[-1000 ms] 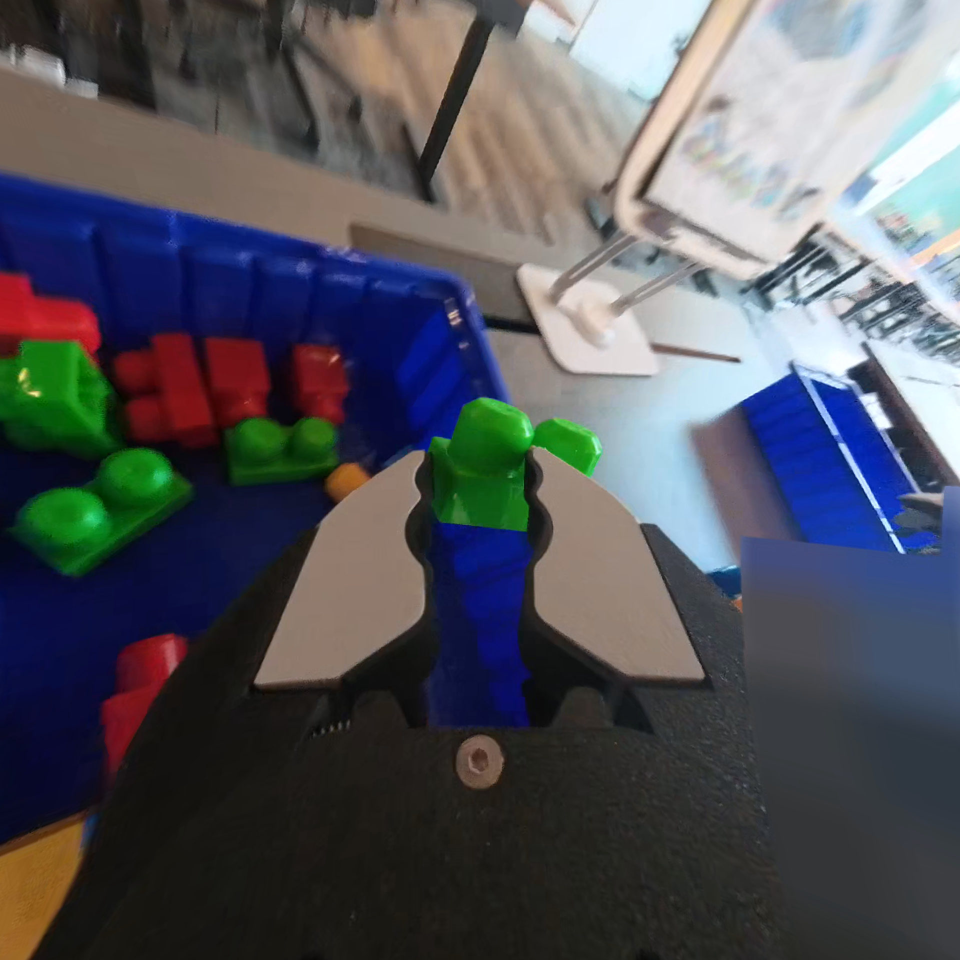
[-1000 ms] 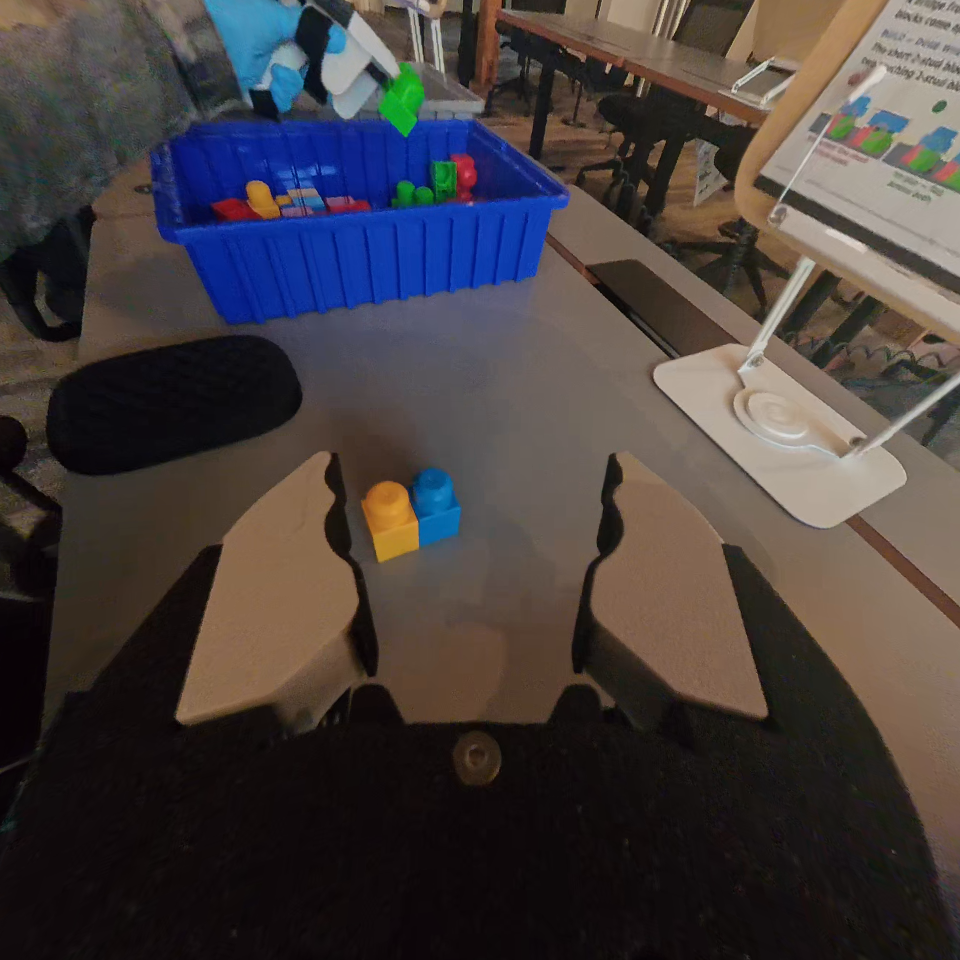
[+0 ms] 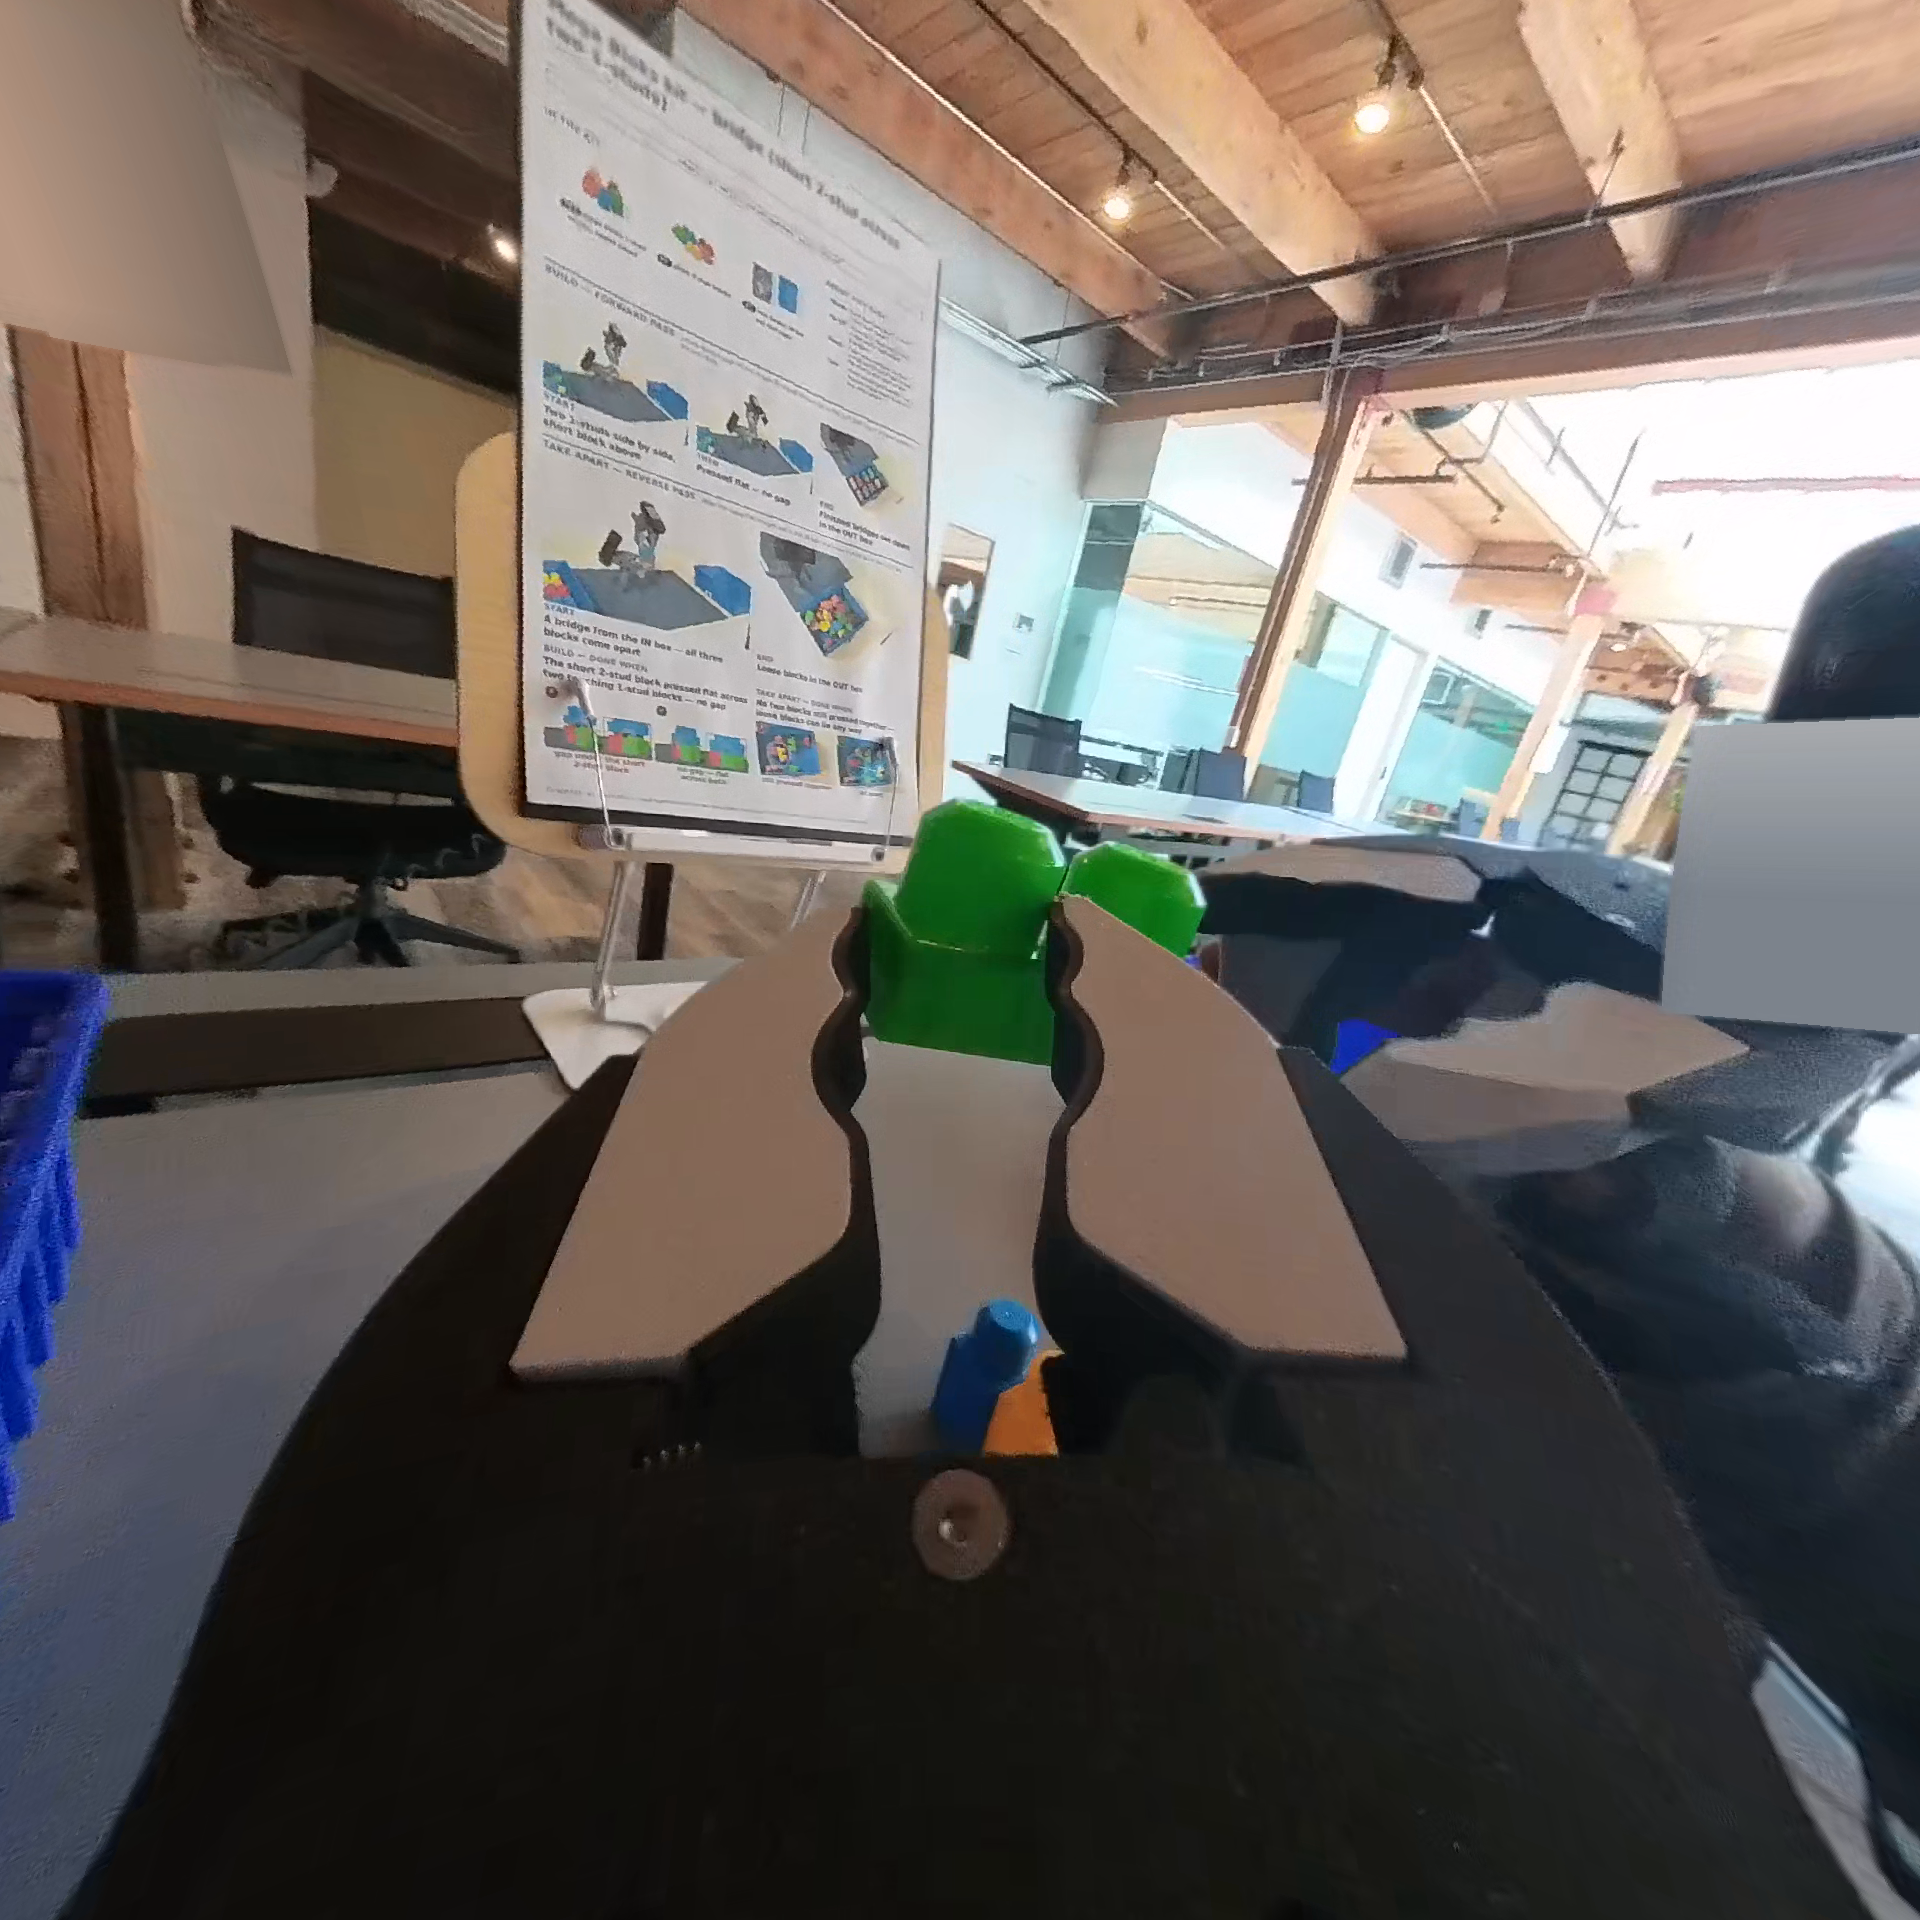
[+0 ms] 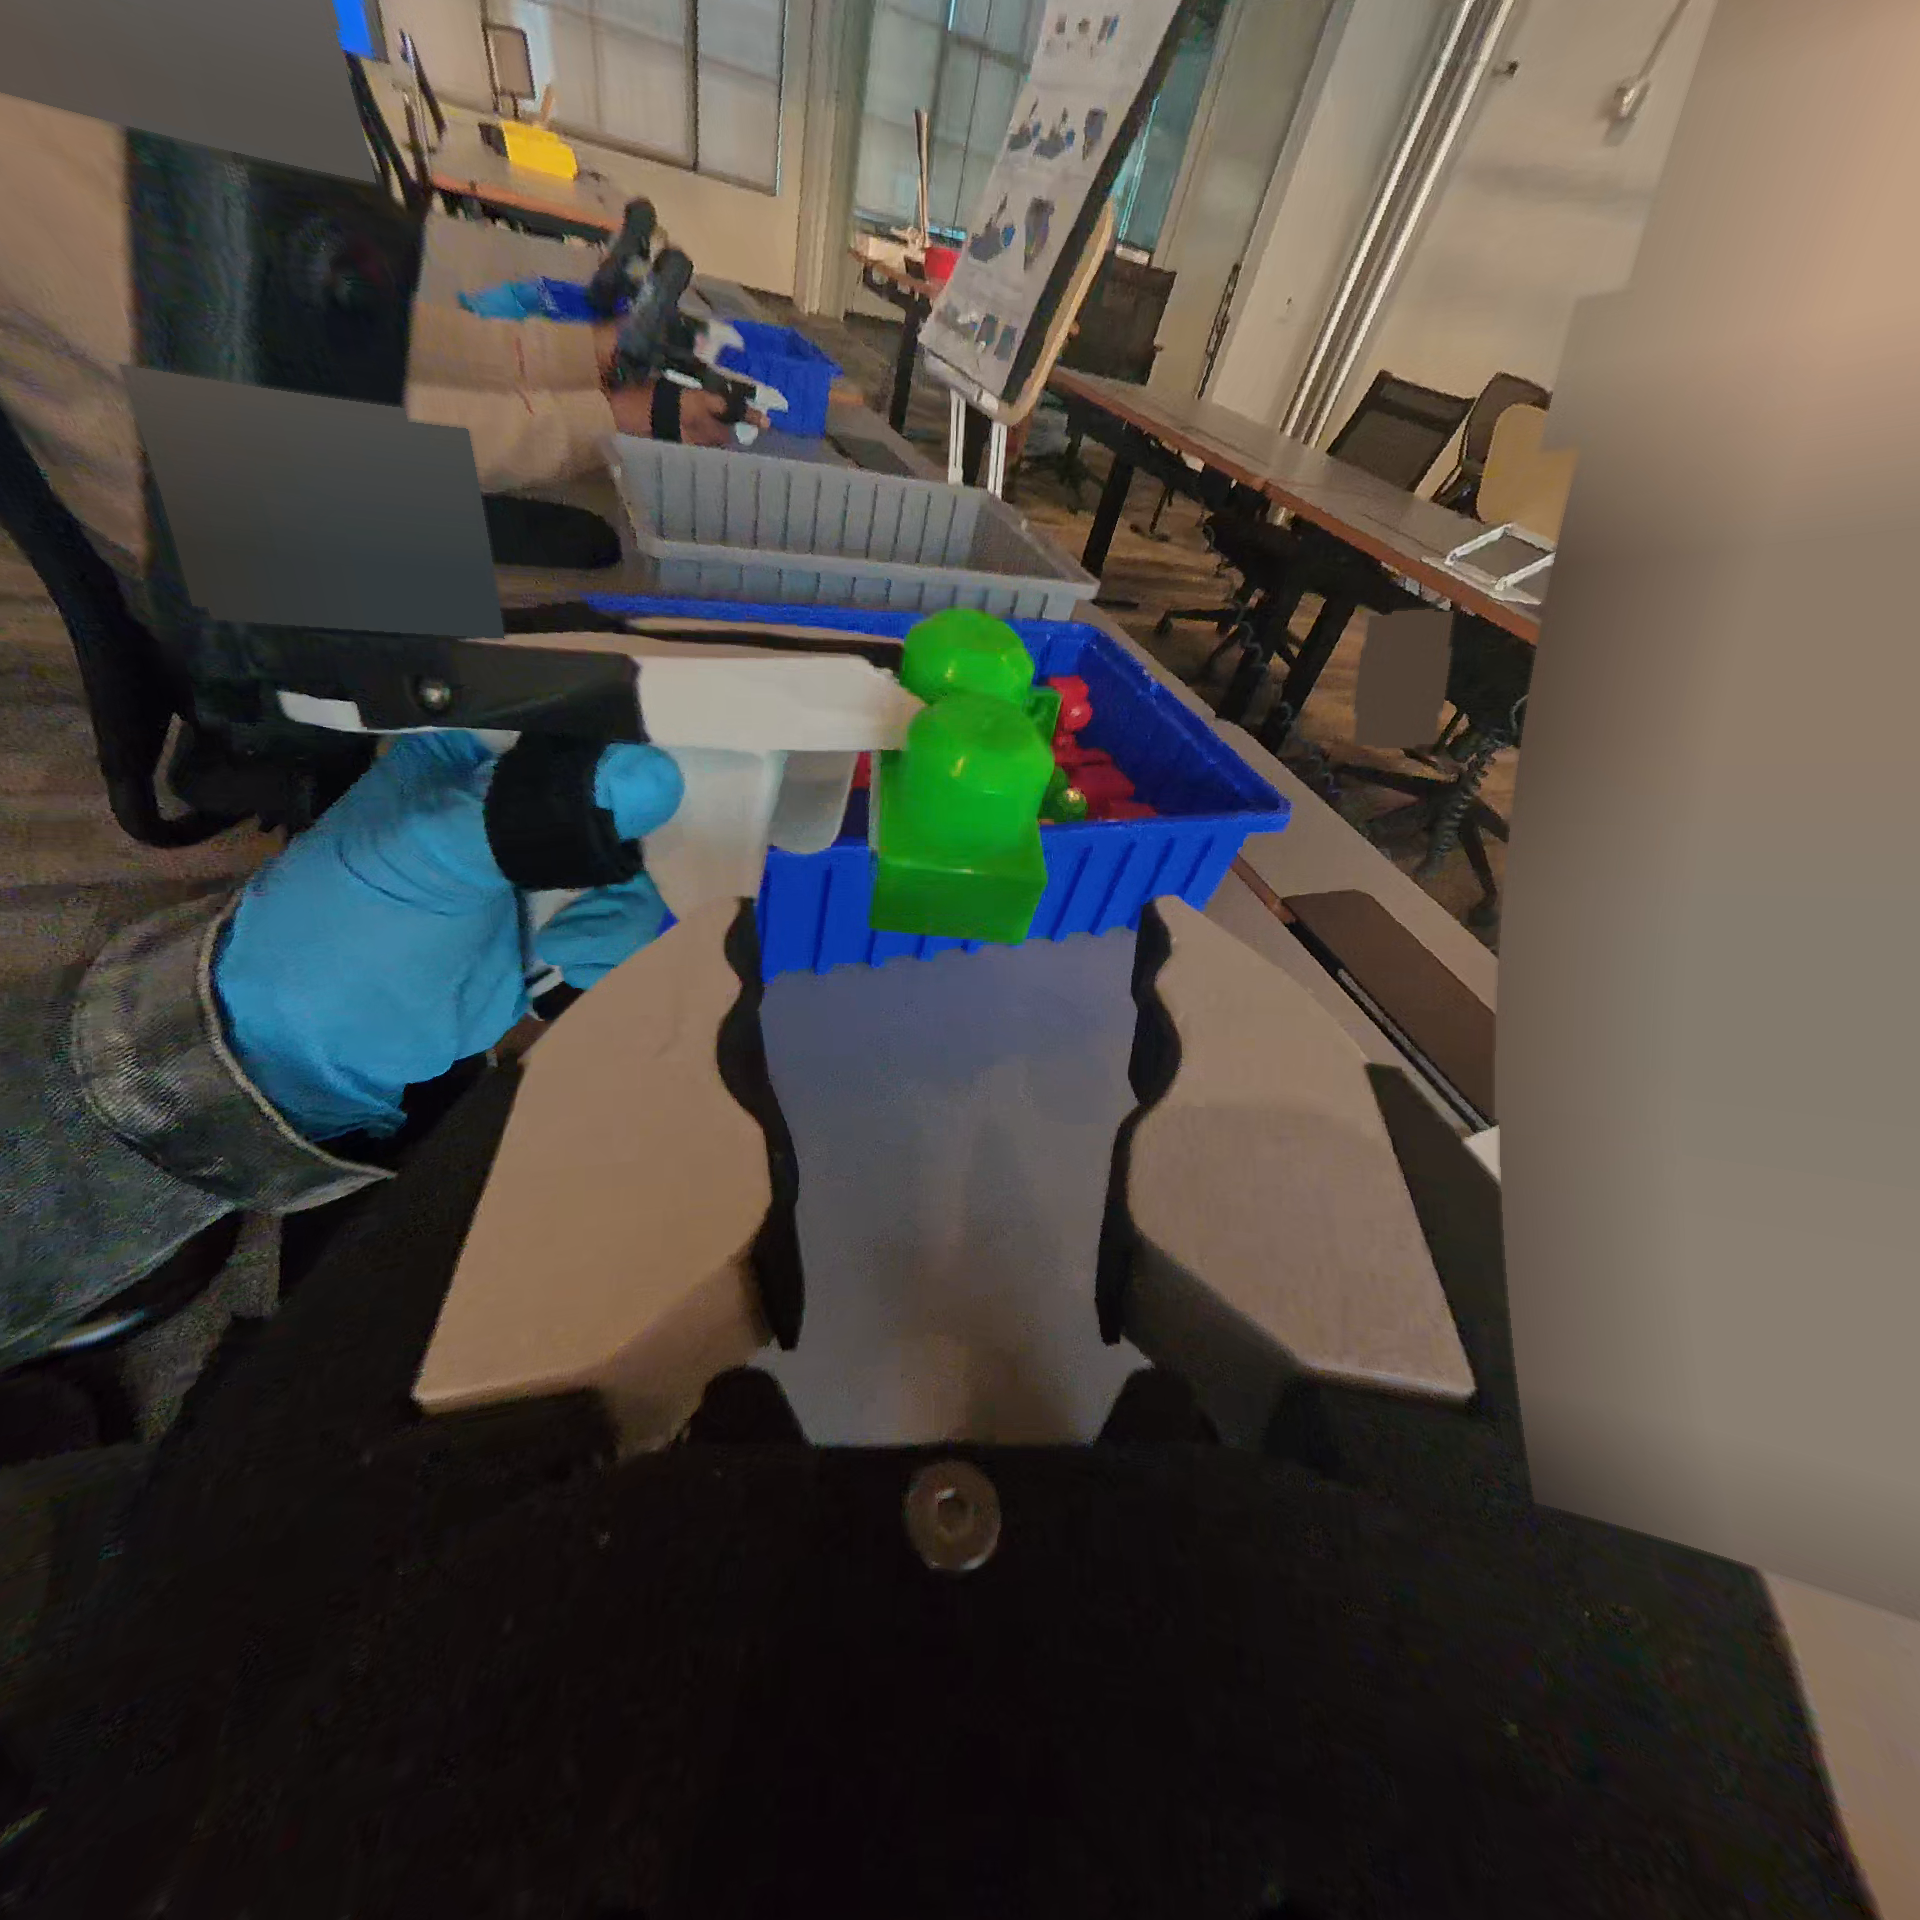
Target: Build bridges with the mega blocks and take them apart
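My left gripper (image 3: 956,925) is shut on a green two-stud block (image 3: 961,977) and holds it in the air. Below it, seen between the fingers, a blue one-stud block (image 3: 982,1371) and an orange block (image 3: 1023,1418) stand side by side on the grey table (image 3: 260,1247). In the right wrist view the left gripper (image 4: 894,707) comes in from the left with the green block (image 4: 961,821), just beyond my right gripper's fingertips. My right gripper (image 4: 940,925) is open and empty. It also shows at the right of the left wrist view (image 3: 1299,977).
A blue bin (image 4: 1143,862) holding red and green blocks stands behind the green block; its edge shows at far left (image 3: 31,1143). A grey bin (image 4: 831,530) lies behind it. An instruction sheet on a stand (image 3: 727,468) is at the table's far side. A blue-gloved hand (image 4: 384,935) holds the left gripper. Across from one pair of fingers to the other is roughly 6 cm.
My left gripper has carried the green block from over the blue bin to above the blue and orange blocks. My right gripper has tilted up to face the bin, still open.
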